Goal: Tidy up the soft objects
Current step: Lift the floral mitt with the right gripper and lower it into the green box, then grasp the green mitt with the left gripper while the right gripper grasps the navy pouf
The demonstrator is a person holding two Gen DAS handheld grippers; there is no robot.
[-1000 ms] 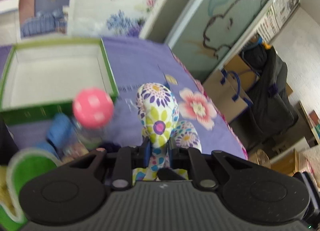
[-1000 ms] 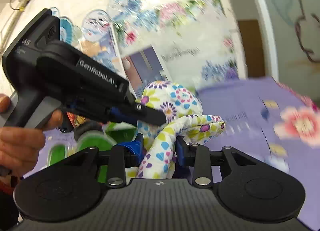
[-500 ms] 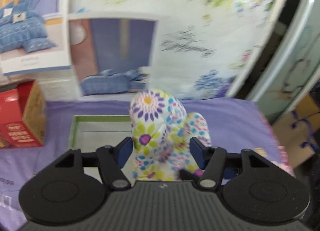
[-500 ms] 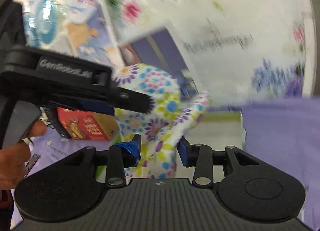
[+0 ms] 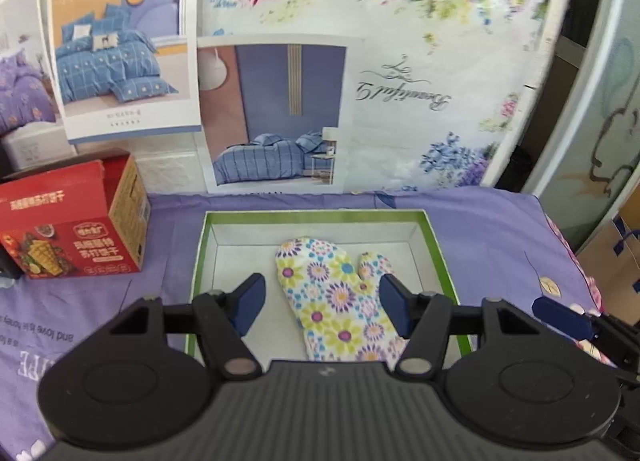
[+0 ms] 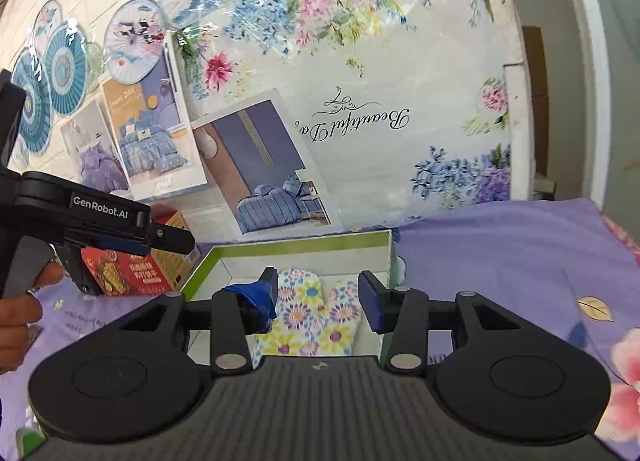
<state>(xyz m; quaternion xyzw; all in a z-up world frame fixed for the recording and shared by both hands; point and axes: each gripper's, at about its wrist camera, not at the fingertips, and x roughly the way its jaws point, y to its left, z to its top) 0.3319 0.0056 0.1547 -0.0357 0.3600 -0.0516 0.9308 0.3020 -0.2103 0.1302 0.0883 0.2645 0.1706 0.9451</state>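
Floral mitt (image 5: pixel 336 297) lies released in tray (image 5: pixel 436 245), frame centre; both grippers (image 5: pixel 322 303) (image 6: pixel 318 299) spread, right just opening. Next: withdraw, fetch another.

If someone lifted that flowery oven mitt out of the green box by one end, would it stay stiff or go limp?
Probably limp. The oven mitt looks like padded fabric and lies flat on the floor of the green box, so it would likely droop and fold. It seems light for its size. Cloth should not slip much, and it cannot roll or break.
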